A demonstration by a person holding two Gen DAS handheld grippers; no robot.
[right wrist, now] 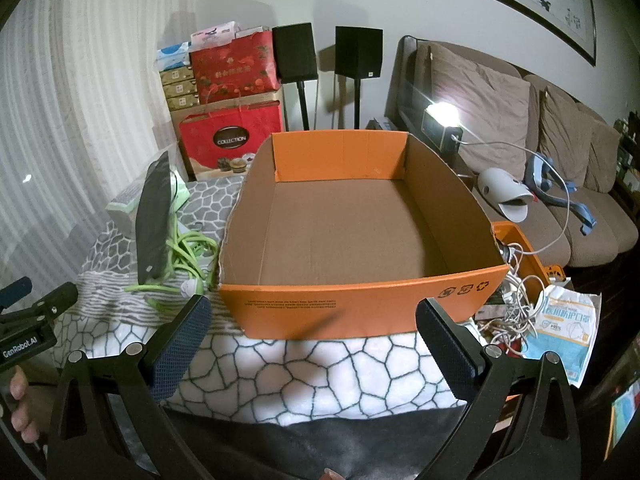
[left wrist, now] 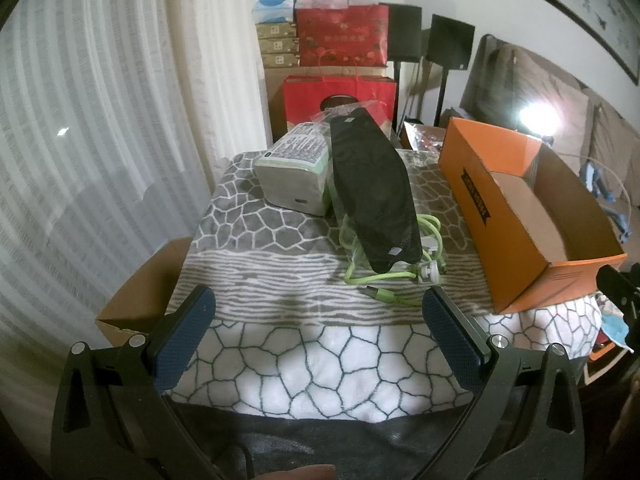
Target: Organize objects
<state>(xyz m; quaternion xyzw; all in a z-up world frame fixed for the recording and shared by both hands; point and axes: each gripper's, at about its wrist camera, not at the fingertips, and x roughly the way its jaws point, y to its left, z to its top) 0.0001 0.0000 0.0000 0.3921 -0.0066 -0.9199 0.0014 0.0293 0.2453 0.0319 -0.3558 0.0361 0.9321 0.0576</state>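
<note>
An open orange cardboard box (right wrist: 360,308) (left wrist: 516,240) stands on a blanket-covered table (left wrist: 280,248); nothing lies inside it. Left of the box, a black face mask (left wrist: 372,184) (right wrist: 152,216) leans over a coiled green cable (left wrist: 384,276) (right wrist: 184,256). A wrapped pack of tissues (left wrist: 296,172) sits behind them. My left gripper (left wrist: 320,312) hovers open over the table's near edge, short of the cable. My right gripper (right wrist: 314,320) is open too, just in front of the box's near wall. The left gripper's body (right wrist: 28,320) shows at the left edge of the right wrist view.
Red gift bags (right wrist: 232,136) and stacked boxes stand behind the table, with two black speakers (right wrist: 296,52) on stands. A brown sofa (right wrist: 560,184) lies to the right. White cables (right wrist: 516,304) and a mask packet (right wrist: 564,328) lie right of the box. A cardboard box (left wrist: 140,292) sits low on the left.
</note>
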